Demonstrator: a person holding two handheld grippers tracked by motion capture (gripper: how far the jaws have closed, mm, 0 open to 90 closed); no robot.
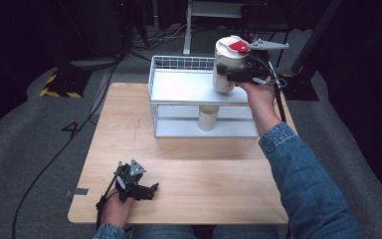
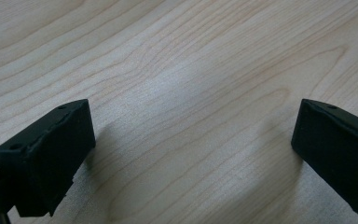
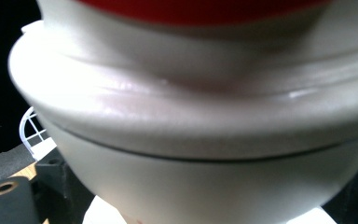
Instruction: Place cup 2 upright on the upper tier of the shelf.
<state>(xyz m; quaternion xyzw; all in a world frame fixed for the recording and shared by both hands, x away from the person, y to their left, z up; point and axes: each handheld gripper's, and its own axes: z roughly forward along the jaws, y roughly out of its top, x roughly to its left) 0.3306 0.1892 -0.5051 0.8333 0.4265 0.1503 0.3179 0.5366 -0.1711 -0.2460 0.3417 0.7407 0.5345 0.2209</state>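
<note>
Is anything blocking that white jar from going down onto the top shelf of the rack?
Nothing visible does. The white jar, in the right hand-held gripper, hangs over the rack's top shelf, which looks bare below it.

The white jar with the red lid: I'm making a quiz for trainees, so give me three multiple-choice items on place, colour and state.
1. Where is the jar?
A. above the rack's top shelf
B. on the table
C. on the floor

2. What colour is the cup on the lower shelf?
A. blue
B. white
C. green

3. How are the left gripper jaws?
A. open
B. shut on the cup
C. shut on a cloth

Answers: 1 A, the right gripper holds it over the rack; 2 B, it looks white; 3 A, a wide gap over bare table.
</note>
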